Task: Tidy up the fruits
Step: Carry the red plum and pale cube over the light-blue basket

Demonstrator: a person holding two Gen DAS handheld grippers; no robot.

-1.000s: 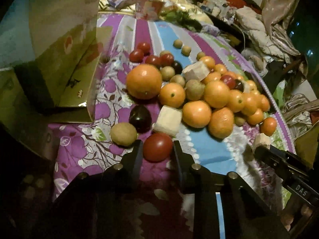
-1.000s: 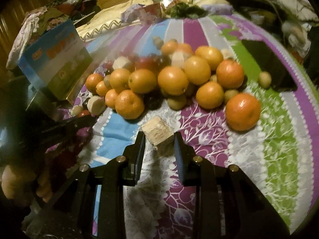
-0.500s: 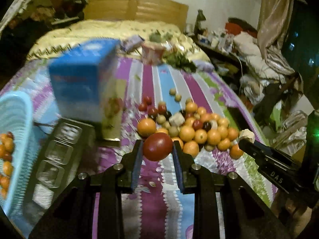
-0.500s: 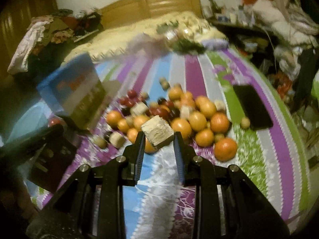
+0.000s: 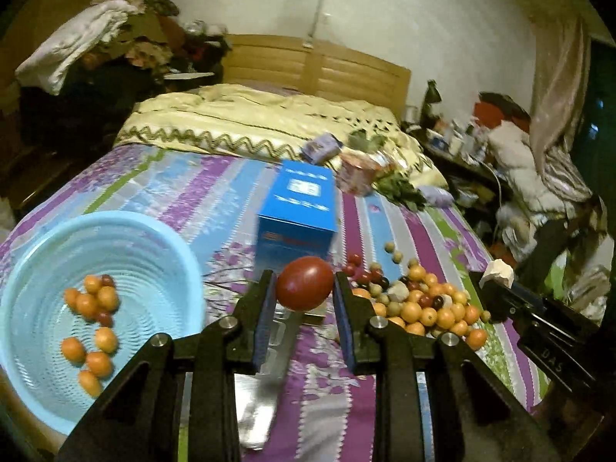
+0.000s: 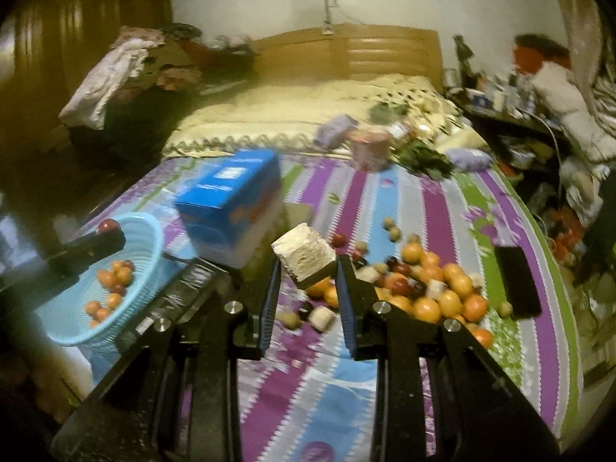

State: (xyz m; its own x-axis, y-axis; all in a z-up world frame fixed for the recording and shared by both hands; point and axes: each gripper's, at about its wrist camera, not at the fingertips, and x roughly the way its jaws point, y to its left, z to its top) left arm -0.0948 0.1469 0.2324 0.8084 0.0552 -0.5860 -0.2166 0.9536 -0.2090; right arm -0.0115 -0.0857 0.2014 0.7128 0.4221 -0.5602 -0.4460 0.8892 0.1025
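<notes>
Both grippers have lifted well clear of the bedspread [image 5: 385,227] since the earlier frames, where they sat low among the fruit; now the whole bed and the room beyond come into view. Left gripper [image 5: 304,292] stays clamped narrow on a dark red fruit [image 5: 305,283], carried high in front of the blue carton [image 5: 298,211], with the light blue basket [image 5: 154,231] down to its left, already holding a scatter of small orange and red fruits. Right gripper [image 6: 307,269] is likewise closed on a pale, rough-faced cube [image 6: 304,256], tilted on one corner between the pads; in the left wrist view that same cube shows at the tip of the other tool, off to the right. Behind and below it the fruit pile [image 6: 427,288] lies on the striped cover, oranges, small red fruits and more pale cubes mixed together, beside a dark flat phone-like slab [image 6: 518,281]. A clear compartment tray [image 6: 184,288] lies between basket and pile, blurred. My judgement is that both picks are done and the carry is under way: the red fruit looks bound for the basket, while where the cube belongs I cannot tell.
</notes>
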